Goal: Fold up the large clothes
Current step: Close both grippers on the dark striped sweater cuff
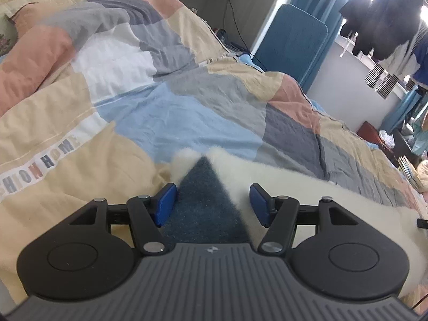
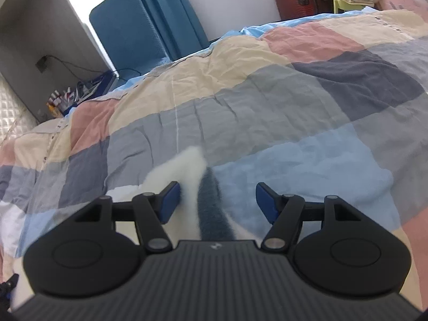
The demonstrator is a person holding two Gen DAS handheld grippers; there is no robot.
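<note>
Between the blue pads of the left claw [image 1: 213, 203] we found the fleece garment [image 1: 208, 195]: a dark teal wedge flanked by white pile, lying on the patchwork bed cover [image 1: 149, 101]. Its tip pointed away from the claw, up the bed, and the white body ran off rightward toward the frame edge. We judged the long axis to run left to right across the bed, roughly crosswise to both claws. The left pad touched the teal edge; the right pad sat against white pile. Whether the pads were truly pinching we could not tell; nothing looked lifted.

Further right, the right claw [image 2: 218, 203] stood released, with clear bed cover showing inside its right pad. The same garment showed as a narrow white-and-teal strip lying nearer the left pad, pointing straight ahead.

We judged both claws equally near, each at one corner or end. The next move likely turns on closing both claws along that crosswise edge.
</note>
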